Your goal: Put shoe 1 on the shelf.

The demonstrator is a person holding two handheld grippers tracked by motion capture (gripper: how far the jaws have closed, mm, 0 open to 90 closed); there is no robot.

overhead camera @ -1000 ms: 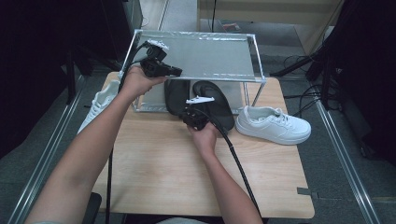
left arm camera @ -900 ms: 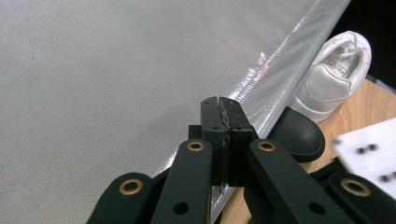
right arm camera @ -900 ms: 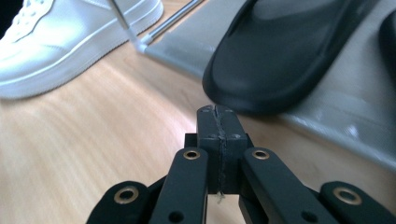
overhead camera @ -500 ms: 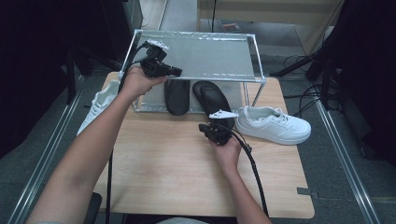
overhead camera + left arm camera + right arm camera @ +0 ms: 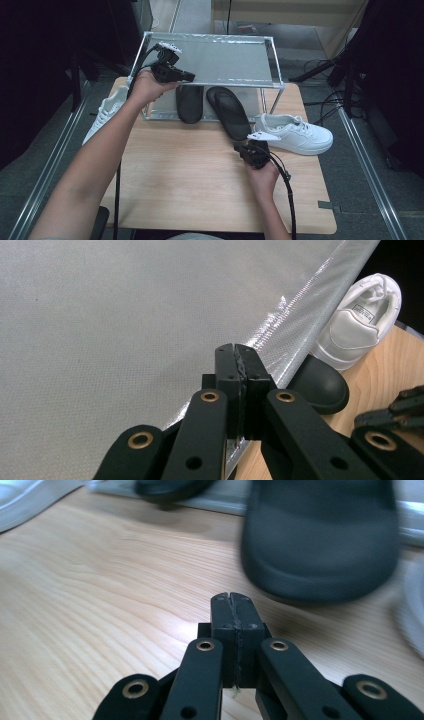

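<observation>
Right gripper jaws pressed together, empty, just short of black slipper jutting from under rack. Left gripper likewise closed, at rack's edge. Slipper looks light, bendy rubber; pinch heel rim.

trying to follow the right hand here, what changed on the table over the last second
The right tool, jaws shut and empty, pulled back from the black slippers toward the person and to the right, stopping near the white sneaker. The right-hand black slipper, under that hand a second ago, now lies uncovered, toe sticking out from under the rack. The left tool stayed shut at the rack's top edge; the other slipper kept its place.
</observation>
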